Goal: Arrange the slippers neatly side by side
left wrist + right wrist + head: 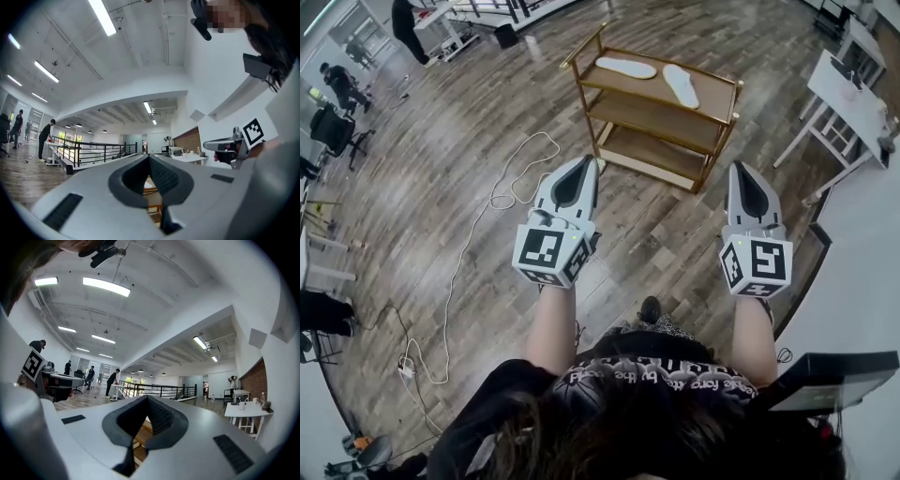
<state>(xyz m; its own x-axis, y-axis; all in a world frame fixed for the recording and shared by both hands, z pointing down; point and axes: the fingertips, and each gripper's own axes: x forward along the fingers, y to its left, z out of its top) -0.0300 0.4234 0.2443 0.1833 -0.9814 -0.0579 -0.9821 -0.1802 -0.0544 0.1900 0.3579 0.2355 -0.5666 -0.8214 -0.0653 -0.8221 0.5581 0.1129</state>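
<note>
Two white slippers lie apart on the top of a wooden shelf rack [600, 91]: one [626, 67] lies crosswise at the left, the other [681, 84] is angled at the right. Both grippers are held up well short of the rack, pointing at it. My left gripper [586, 162] is shut with nothing in it, and my right gripper [741, 169] is shut and empty too. In the left gripper view the jaws [149, 157] meet at the tips, and a bit of the rack [151, 185] shows through the gap. The right gripper view shows the same [147, 399].
A white cable [502, 187] loops over the wooden floor left of the rack. A white table [848, 94] stands at the right, a black board [830, 380] at the lower right. People and an office chair [333, 127] are at the far left.
</note>
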